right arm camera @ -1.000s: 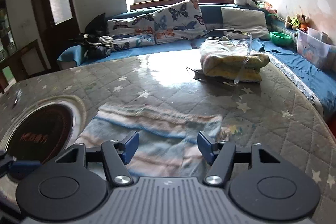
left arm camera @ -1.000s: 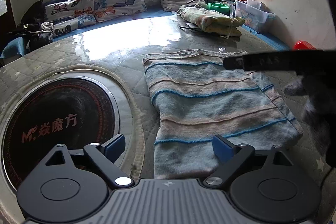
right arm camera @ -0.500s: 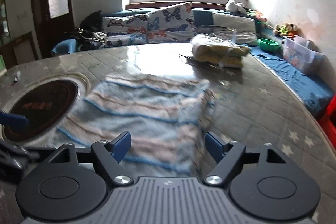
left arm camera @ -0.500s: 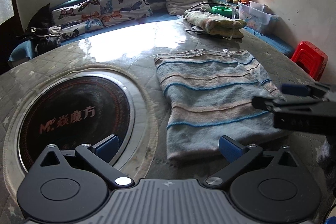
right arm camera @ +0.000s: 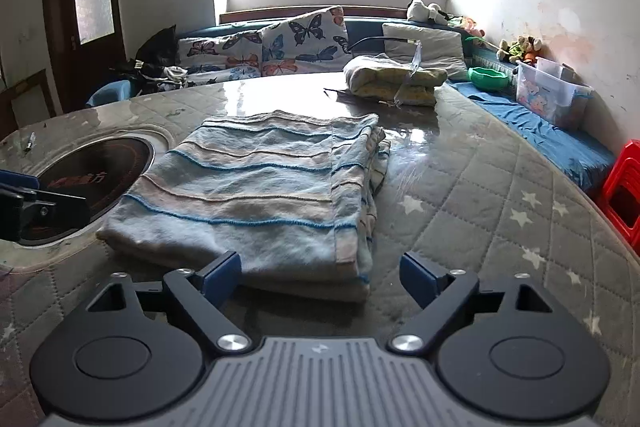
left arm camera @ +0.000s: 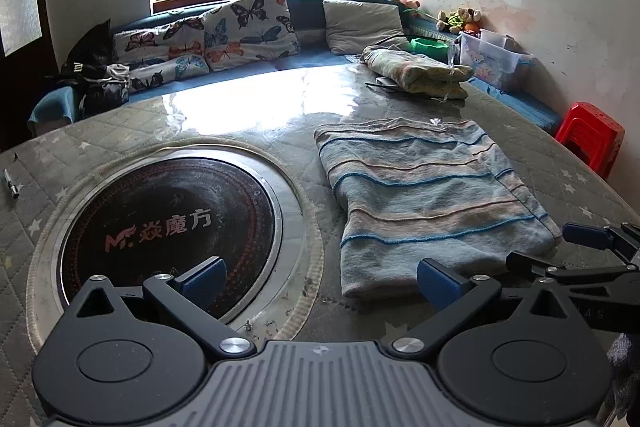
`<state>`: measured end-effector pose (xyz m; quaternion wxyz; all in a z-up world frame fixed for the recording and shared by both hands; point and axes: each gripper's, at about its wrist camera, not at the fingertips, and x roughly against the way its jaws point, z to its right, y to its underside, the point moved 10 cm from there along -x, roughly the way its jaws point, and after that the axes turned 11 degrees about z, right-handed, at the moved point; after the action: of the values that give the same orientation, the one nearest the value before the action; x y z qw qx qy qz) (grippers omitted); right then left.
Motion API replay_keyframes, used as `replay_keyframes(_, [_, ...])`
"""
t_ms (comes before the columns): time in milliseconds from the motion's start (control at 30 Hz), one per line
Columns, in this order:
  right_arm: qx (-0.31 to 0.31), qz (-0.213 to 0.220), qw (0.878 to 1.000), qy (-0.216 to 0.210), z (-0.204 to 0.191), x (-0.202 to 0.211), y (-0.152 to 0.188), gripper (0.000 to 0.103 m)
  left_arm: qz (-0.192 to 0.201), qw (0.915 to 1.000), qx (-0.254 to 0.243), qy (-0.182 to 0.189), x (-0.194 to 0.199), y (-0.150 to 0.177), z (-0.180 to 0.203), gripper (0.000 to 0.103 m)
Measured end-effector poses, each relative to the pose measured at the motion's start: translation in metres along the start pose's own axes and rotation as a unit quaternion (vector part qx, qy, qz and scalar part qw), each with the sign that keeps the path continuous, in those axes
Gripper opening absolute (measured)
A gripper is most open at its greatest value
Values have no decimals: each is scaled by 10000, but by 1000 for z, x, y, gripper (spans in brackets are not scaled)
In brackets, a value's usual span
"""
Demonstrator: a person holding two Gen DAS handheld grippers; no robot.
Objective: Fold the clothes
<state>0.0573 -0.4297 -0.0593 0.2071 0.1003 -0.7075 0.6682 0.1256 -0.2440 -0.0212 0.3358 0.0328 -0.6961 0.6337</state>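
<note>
Your left gripper (left arm camera: 318, 277) stands wide open and holds nothing, its right pad (left arm camera: 438, 283) just at the near edge of the folded striped garment (left arm camera: 428, 187) on the quilted table (left arm camera: 560, 163); your right gripper (right arm camera: 320, 273) is equally wide open and empty, level and low, facing the garment's near right corner (contact with the cloth cannot be confirmed). The right gripper shows only partly at the left view's edge, cut off. The garment lies beside the round hob (left arm camera: 168, 227); a second folded bundle (right arm camera: 396, 81) sits well apart
</note>
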Motion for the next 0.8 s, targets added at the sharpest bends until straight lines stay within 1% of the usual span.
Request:
replay_keyframes(67, [-23, 38, 10000, 38, -1, 5, 1, 99, 22, 10000, -4, 29, 3, 0, 2, 103])
replay_keyframes(167, [-94, 79, 9999, 95, -1, 14, 2, 103, 13, 10000, -33, 33, 8, 2, 4, 103])
replay_keyframes(333, [-237, 51, 9996, 114, -4, 23, 4, 103, -101, 9998, -136, -53, 14, 11, 6, 103])
replay_keyframes(500, [-213, 95, 9996, 186, -15, 31, 6, 103, -222, 9997, -102, -66, 20, 20, 4, 103])
replay_keyframes(800, [-256, 48, 9995, 184, -28, 39, 14, 103, -249, 9997, -44, -55, 30, 30, 1, 103])
